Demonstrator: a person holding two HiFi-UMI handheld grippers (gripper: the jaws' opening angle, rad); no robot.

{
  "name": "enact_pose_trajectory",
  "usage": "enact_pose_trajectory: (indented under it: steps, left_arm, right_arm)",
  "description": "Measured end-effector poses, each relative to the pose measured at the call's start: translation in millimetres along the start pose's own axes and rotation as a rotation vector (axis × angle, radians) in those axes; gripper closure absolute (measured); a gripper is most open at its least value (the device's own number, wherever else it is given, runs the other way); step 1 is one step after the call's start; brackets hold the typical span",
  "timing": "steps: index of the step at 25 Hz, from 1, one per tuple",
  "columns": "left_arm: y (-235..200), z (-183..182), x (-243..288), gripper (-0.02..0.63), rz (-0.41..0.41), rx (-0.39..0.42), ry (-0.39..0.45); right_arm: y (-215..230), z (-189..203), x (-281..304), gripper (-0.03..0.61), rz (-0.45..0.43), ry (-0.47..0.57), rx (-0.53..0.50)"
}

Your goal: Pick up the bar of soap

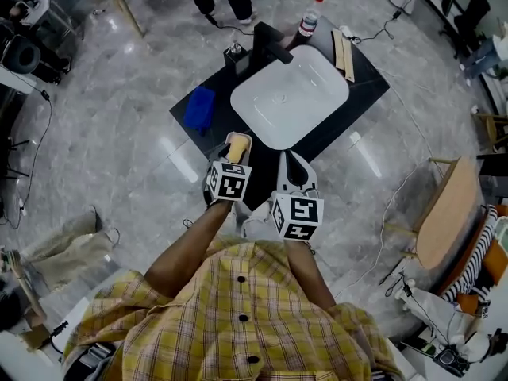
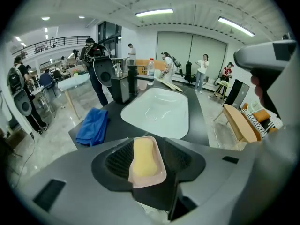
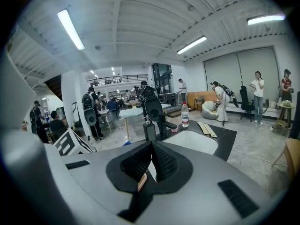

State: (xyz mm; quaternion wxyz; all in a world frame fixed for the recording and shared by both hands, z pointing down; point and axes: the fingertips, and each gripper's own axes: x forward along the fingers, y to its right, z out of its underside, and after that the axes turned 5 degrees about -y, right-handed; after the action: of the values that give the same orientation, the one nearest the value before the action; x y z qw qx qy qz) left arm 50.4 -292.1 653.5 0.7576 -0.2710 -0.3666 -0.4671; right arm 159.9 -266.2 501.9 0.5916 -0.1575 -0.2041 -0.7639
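**Left gripper at the soap: jaws wide, no grip made**

Left gripper: jaws stand wide apart, one on either side of a pink dish that carries the yellow bar of soap. I see no pad pressing on dish or bar, so I judge that nothing is held.

Position, head view: the dish sits at the near edge of the black counter, at 12 o'clock from the left gripper. The white basin lies beyond at 1 o'clock, and a blue cloth at 10 o'clock.

Right gripper: pads meet at the tips with nothing gripped. It hangs at 4 o'clock from the left gripper and looks idle.

Progress, as a judgement: the reach and line-up look done. Closing and lifting are left.

Caution: the jaws bracket the dish as well as the bar, so closing here may take the dish along with the soap.
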Motion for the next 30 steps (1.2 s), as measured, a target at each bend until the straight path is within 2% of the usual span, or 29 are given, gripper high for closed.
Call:
enact_pose_trajectory:
  steps: [3,7,19,26,30]
  left_arm:
    - [-4,14,29,0.402,0.021,0.011,-0.072]
    - [-10,25,55,0.396,0.025,0.012,-0.141]
    - [-13,35,90,0.396,0.056,-0.027,-0.253]
    - [-18,41,103,0.397,0.022,-0.057,-0.323]
    - [-16,42,107,0.398,0.029,-0.063,-0.369]
  right_arm:
    - [6,1,11,0.558,0.007,-0.004,0.011]
    - [11,0,25,0.558,0.005,-0.015,0.018]
    - [26,6,50,0.558,0.001,-0.06,0.039]
    - [32,10,57,0.558,0.006,-0.068,0.043]
    - [33,14,60,0.558,0.0,-0.077,0.048]
